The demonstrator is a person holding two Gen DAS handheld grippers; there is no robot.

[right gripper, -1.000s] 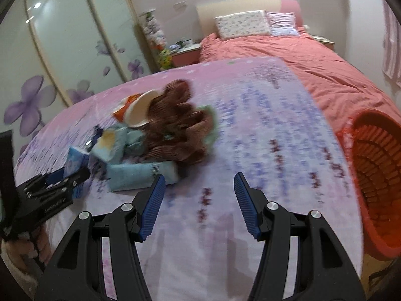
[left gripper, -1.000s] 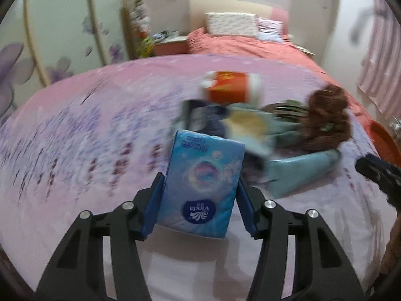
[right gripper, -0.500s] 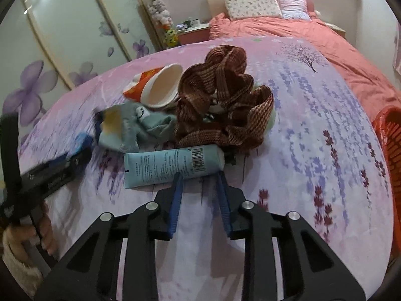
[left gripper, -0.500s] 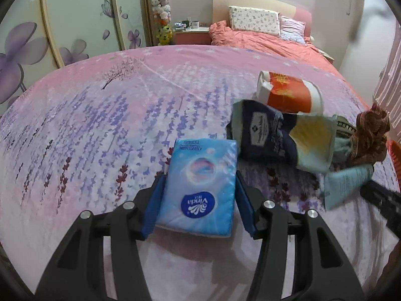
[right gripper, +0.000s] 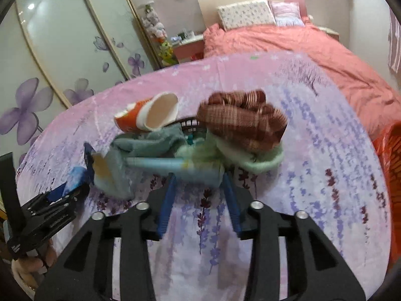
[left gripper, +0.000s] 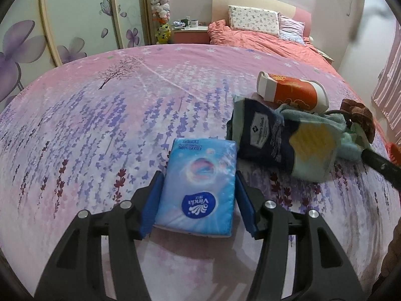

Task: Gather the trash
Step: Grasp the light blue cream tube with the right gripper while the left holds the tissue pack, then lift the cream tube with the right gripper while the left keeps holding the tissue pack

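Two close downward wrist views (shared trash pile (left gripper: pixel 295 135))

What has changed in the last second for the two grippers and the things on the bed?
The right gripper came in toward the pile, closed at the light blue tube, and its jaws have just been opening again, the tube's end between them. The left gripper kept its grip on the blue tissue pack. The paper cup stayed in place.

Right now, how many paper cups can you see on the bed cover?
1. The orange paper cup lies on its side at the far edge of the pile, behind the dark blue bag. More cups may be hidden under the brown cloth.
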